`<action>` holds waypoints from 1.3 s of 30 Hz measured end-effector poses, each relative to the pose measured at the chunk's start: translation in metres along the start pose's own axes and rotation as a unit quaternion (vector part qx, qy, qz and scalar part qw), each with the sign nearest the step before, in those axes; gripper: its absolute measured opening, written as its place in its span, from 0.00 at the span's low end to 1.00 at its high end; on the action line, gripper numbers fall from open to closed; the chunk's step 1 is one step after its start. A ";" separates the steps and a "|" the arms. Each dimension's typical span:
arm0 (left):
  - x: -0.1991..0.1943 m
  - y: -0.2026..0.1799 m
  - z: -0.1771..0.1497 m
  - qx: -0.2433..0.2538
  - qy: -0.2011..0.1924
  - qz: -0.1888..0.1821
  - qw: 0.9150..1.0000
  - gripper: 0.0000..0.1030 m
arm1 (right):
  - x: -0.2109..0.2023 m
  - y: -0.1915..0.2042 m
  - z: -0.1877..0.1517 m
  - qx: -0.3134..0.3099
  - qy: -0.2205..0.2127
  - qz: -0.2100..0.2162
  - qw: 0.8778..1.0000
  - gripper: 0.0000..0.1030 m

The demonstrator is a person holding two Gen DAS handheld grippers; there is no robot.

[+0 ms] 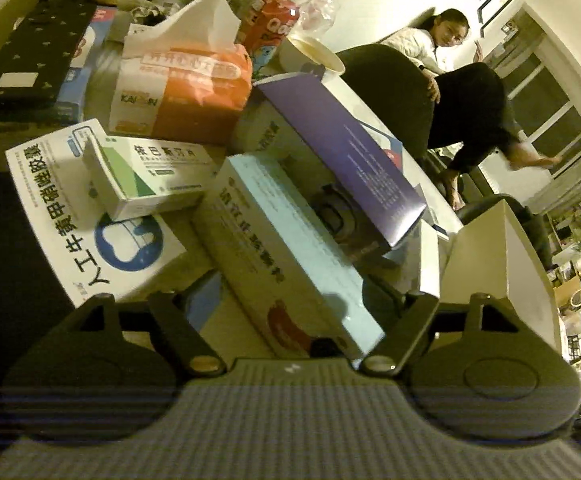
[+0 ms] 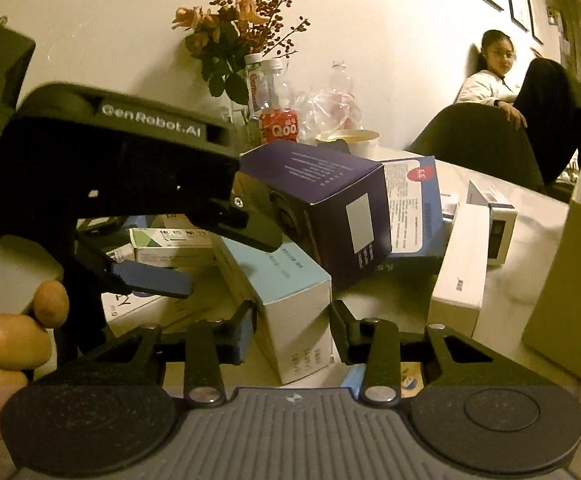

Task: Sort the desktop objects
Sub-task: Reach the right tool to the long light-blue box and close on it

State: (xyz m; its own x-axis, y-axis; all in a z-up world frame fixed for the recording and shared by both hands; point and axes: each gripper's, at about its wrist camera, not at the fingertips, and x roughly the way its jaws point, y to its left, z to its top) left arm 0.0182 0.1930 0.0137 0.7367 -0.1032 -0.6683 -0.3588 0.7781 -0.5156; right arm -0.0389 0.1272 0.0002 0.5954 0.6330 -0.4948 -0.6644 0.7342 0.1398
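Closest to the lens, the right gripper (image 2: 292,330) brackets the near end of the pale blue box (image 2: 286,304), its pads at or just off the side walls; whether they press I cannot tell; the left gripper (image 2: 226,254) hangs spread and empty above its far end. Leaning on that end is the purple box (image 2: 330,208); lifting could topple it, or a loose hold let the box swing. Its long axis runs away from the claw, toward the green-and-white carton (image 2: 170,242).
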 end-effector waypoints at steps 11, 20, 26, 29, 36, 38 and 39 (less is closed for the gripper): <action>0.013 0.002 0.007 0.011 -0.015 0.017 1.000 0.80 | -0.025 -0.004 -0.004 0.033 0.011 0.002 0.999 0.40; 0.021 -0.016 -0.004 0.081 -0.005 -0.006 0.997 0.77 | -0.075 -0.002 -0.021 0.032 -0.001 -0.009 0.999 0.40; 0.023 -0.028 -0.017 0.131 -0.008 -0.004 0.991 0.63 | -0.086 -0.001 -0.029 0.022 0.003 -0.010 1.000 0.40; 0.023 -0.029 -0.019 0.136 -0.006 -0.009 0.991 0.59 | -0.091 -0.003 -0.032 0.017 -0.001 -0.016 1.000 0.40; 0.023 -0.027 -0.019 0.138 -0.013 -0.024 0.990 0.51 | -0.095 -0.008 -0.034 0.028 -0.006 -0.015 0.999 0.40; 0.024 -0.025 -0.018 0.134 -0.011 -0.030 0.990 0.50 | -0.095 -0.008 -0.035 0.030 -0.006 -0.016 0.999 0.40; 0.024 -0.025 -0.018 0.134 -0.011 -0.033 0.990 0.49 | -0.096 -0.008 -0.035 0.031 -0.006 -0.017 0.999 0.40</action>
State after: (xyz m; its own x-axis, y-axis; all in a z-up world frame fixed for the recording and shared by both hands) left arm 0.0343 0.1599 0.0011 0.7668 -0.1474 -0.6247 -0.1474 0.9068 -0.3949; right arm -0.1060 0.0519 0.0166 0.6227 0.6103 -0.4897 -0.6152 0.7686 0.1755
